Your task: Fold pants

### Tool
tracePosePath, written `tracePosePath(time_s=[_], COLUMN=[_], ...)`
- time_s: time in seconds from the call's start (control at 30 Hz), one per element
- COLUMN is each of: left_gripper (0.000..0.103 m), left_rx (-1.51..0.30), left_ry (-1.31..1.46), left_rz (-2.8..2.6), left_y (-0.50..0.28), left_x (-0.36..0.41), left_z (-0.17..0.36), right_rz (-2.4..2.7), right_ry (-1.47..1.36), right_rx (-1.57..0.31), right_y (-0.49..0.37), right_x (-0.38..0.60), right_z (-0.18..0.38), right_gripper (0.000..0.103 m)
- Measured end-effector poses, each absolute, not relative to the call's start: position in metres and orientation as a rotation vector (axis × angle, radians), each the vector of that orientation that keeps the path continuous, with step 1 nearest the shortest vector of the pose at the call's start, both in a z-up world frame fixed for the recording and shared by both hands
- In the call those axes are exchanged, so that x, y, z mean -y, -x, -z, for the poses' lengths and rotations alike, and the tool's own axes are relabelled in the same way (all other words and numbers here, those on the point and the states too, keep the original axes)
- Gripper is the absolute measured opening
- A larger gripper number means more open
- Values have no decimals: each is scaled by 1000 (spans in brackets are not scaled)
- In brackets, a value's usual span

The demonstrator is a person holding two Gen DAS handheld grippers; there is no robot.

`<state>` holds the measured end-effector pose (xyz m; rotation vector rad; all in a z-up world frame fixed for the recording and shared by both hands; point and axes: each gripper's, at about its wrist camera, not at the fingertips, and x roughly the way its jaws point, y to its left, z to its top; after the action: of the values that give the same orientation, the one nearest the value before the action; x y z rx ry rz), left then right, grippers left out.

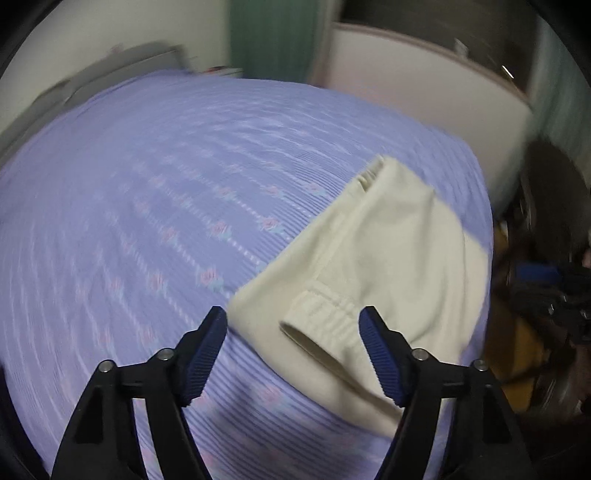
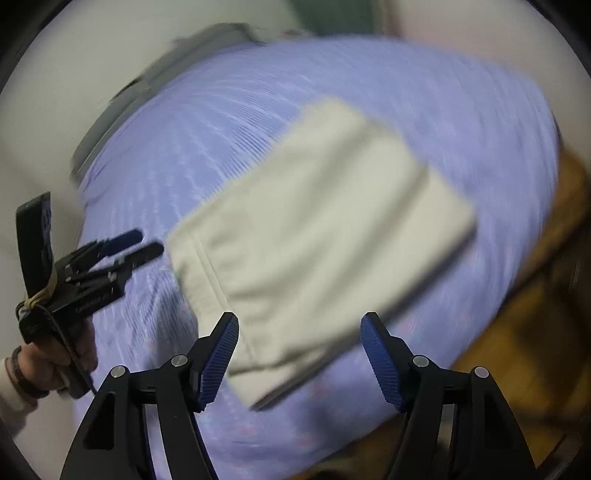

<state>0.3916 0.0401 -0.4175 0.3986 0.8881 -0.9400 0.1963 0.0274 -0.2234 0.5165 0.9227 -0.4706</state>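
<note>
Cream pants (image 1: 373, 266) lie folded into a compact rectangle on a lavender striped bedspread (image 1: 147, 184), near its right edge. The elastic waistband faces my left gripper (image 1: 293, 321), which is open and empty just in front of the fold. In the right wrist view the folded pants (image 2: 314, 221) lie ahead of my right gripper (image 2: 299, 325), which is open and empty above their near edge. The left gripper (image 2: 147, 242) also shows there at the left, hand-held, its fingers a little apart. Both views are motion-blurred.
The bedspread (image 2: 443, 92) covers a bed with a grey headboard or pillow (image 1: 110, 66) at the far side. A white cabinet (image 1: 424, 85) and green curtain (image 1: 273, 33) stand behind. Wooden floor (image 2: 535, 314) and dark clutter (image 1: 546, 288) lie right of the bed.
</note>
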Motion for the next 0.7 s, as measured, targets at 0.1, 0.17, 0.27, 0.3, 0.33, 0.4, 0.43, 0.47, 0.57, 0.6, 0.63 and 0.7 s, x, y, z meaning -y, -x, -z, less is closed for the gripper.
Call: tracePosePath(time_s=[0.1,0.17,0.27,0.3,0.33,0.4,0.43,0.47,0.57,0.6,0.63,0.7], left_gripper=[81,81,81,81,81,81,81,81,82,83,87,91], left_rx=[-935,-965,-1023,-1043,-1056,-1076,-1083,-1089,-1103,-1102,-1101,-1105], left_ry=[-302,-252,-200,-189,-173,-132,-105,-87,-61,-53,-43,-18], left_rz=[817,733,571,514,481,412,381,360,301,285,266,242], left_y=[-382,-379,-379,-379,-378,-377,-378,-378,-380,-380,-381,-381], left_x=[-44,-41,-32,-29,-27,-21,-18,-14,-5,-2,-2,-4], left_z=[424,433,452,457,461,467,470,473,480,483,486,490], right_rz=[390,323,240,212,188,140,121,99,17,-12,-46,-98], right_ry=[-340,-262,-189,-177,-173,-188,-205,-225,-252,-249,-239,-220], right_rx=[-925,-931,-953,-972,-984,-1007,-1018,-1030,-1062,-1064,-1066,-1081], right_y=[-212,-220,-240,-247,-254,-266,-268,-273,-288,-292,-296,-304], right_x=[1,25,59,76,88,109,117,125,147,152,155,161], right_z=[204,201,208,213,218,229,236,242,260,263,267,275], right_gripper=[84,84,85,85,85,85,85,85,85,85,85,85])
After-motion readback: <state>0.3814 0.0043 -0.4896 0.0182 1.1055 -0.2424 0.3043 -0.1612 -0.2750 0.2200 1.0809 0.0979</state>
